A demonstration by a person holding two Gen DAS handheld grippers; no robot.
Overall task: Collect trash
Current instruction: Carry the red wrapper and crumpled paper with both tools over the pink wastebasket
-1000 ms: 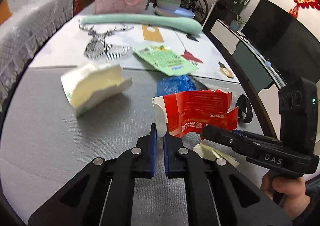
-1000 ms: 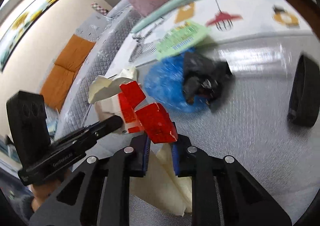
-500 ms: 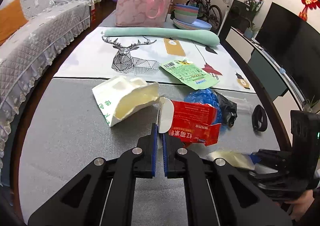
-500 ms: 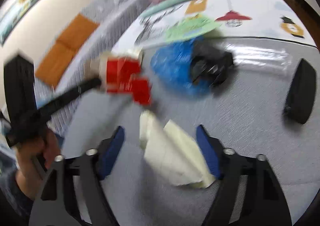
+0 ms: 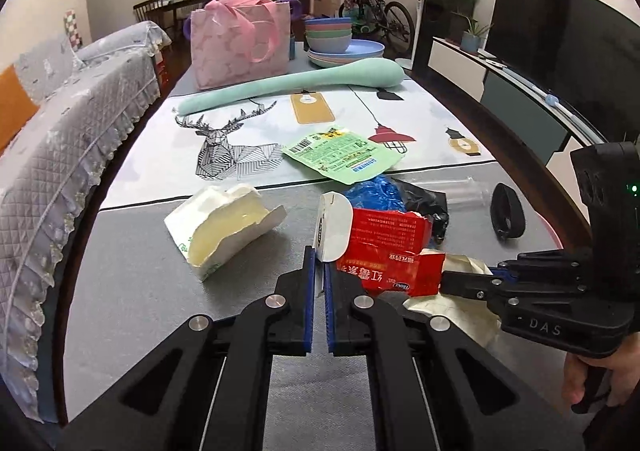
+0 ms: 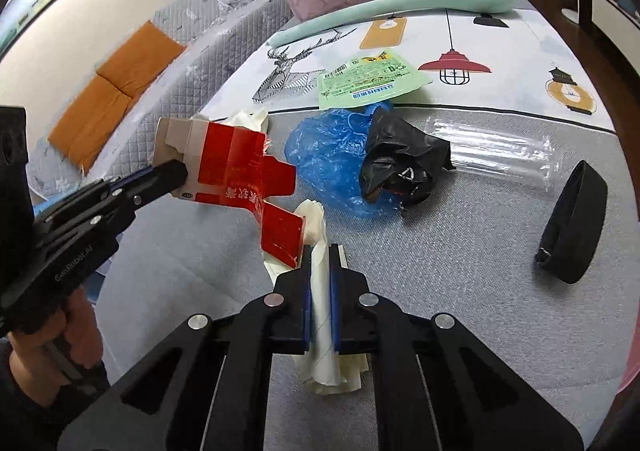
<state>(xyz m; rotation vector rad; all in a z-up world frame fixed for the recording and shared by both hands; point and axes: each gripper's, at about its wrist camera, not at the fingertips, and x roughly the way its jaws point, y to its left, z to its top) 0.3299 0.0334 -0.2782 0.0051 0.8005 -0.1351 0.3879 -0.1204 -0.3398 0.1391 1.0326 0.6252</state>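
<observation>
My left gripper is shut on the white end flap of a torn red carton, which hangs off the grey mat; the right wrist view shows the same carton lifted at the left. My right gripper is closing, and its pads press on a crumpled cream paper lying on the mat. Loose on the table are a torn white carton, a green packet, a blue plastic bag and a black bag.
A clear air cushion and a black band lie at the right of the mat. Further back are a mint bolster, a pink gift bag and stacked bowls. A quilted sofa runs along the left.
My right gripper let go of the red carton's flap, opened wide, then closed on the cream paper. My left gripper rose a little with the carton.
</observation>
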